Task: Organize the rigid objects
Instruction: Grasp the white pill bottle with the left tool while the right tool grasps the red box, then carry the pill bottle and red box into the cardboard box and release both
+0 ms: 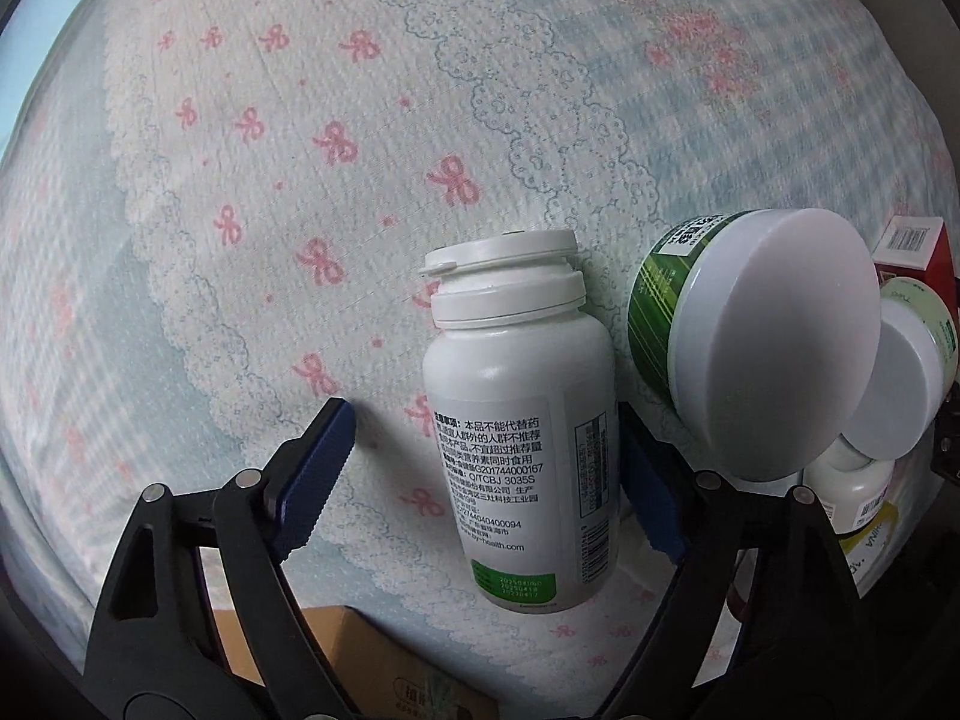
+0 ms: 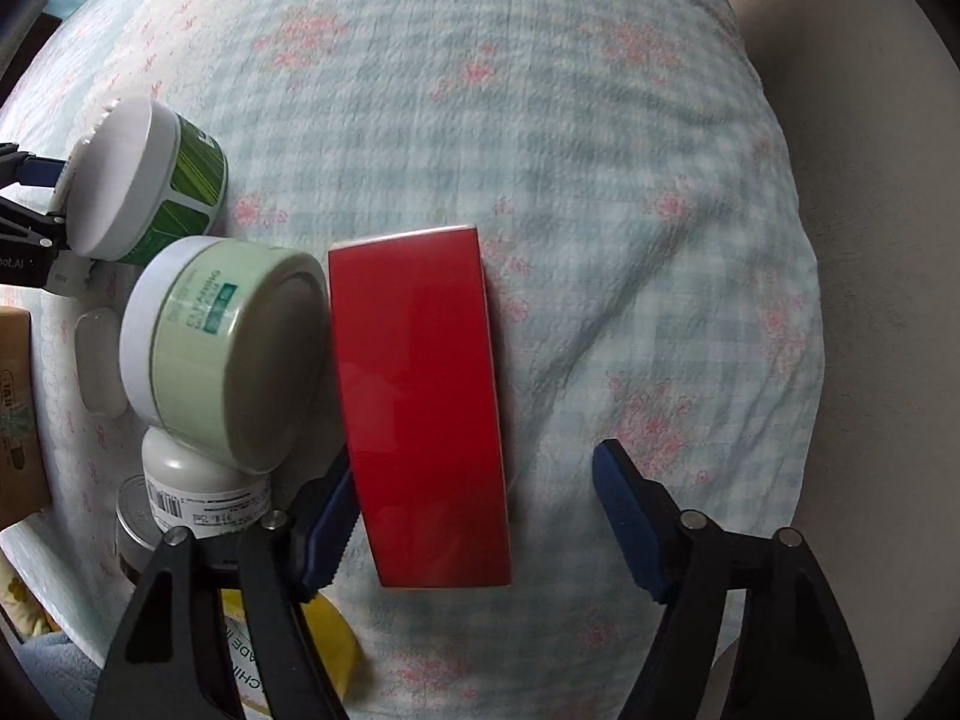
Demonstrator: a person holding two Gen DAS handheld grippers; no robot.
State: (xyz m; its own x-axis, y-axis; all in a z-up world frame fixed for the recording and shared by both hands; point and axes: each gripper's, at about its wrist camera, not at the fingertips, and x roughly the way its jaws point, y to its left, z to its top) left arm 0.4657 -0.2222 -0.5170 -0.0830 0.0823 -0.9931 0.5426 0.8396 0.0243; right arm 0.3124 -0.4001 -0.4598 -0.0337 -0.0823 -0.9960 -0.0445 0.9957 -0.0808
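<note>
A white pill bottle point(image 1: 519, 420) with a flip cap lies on the patterned bedspread between the jaws of my left gripper point(image 1: 483, 468), which is open; its right pad is beside the bottle and the left pad stands apart. A dark green jar with a white lid point(image 1: 750, 336) lies right of it, also in the right wrist view point(image 2: 150, 180). A pale green jar point(image 2: 228, 354) rests on a small white bottle point(image 2: 198, 492). A red box point(image 2: 423, 402) lies between the jaws of my right gripper point(image 2: 474, 516), which is open, its left pad next to the box.
A cardboard box point(image 1: 384, 672) sits by the near edge under the left gripper, also at the left of the right wrist view point(image 2: 15, 408). A yellow labelled item point(image 2: 288, 654) and a dark jar point(image 2: 135, 528) lie below the small bottle. A pale wall point(image 2: 870, 300) borders the bed at right.
</note>
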